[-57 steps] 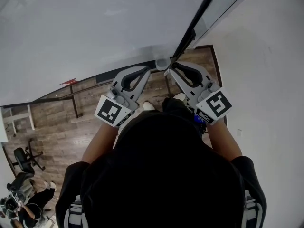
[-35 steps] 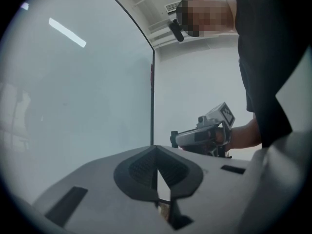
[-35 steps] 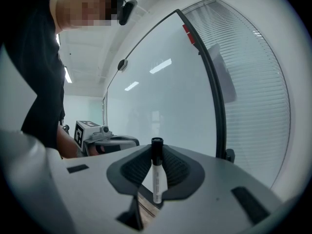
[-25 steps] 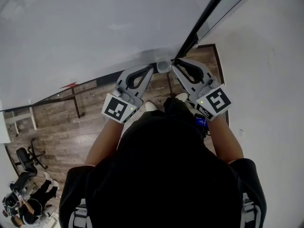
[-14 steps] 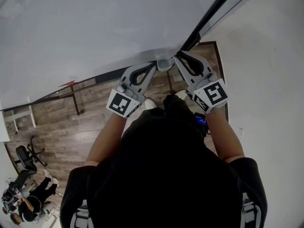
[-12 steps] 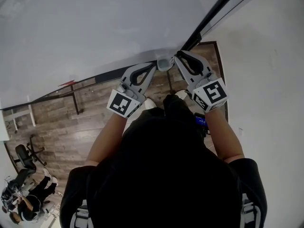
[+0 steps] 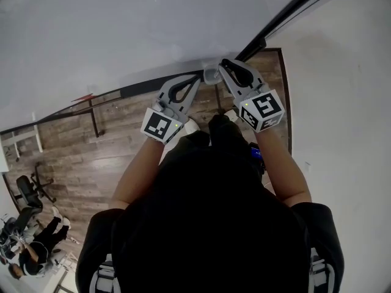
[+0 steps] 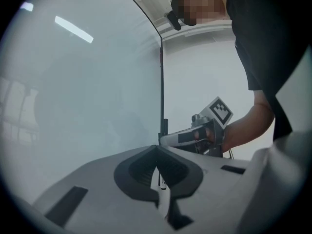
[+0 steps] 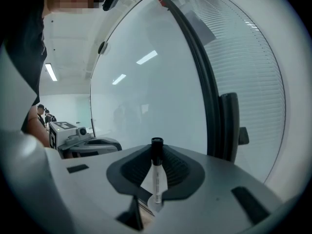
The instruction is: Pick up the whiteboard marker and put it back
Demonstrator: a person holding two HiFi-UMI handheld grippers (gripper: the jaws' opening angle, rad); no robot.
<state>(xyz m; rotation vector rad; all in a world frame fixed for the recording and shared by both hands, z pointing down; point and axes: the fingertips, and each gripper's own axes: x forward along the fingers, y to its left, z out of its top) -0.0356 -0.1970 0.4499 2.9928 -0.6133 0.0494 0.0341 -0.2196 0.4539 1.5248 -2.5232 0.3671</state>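
Left gripper (image 8: 157,149): fingers pressed together, nothing in them, level, tips just beside a small grey cup (image 7: 211,74) by the whiteboard (image 9: 146,82). Probably just standing by. Right gripper (image 7: 223,66): fingers pinching the whiteboard marker (image 9: 157,177) by its white barrel, upright, black cap up, near the cup. Looks lined up for putting back.

Left gripper (image 8: 158,149) closed, right gripper (image 9: 156,150) clamped

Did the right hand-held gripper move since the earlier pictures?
Yes. In the head view the right hand-held gripper has slid up the picture, and its marker cube is now closer to the lower end of the whiteboard's dark frame.
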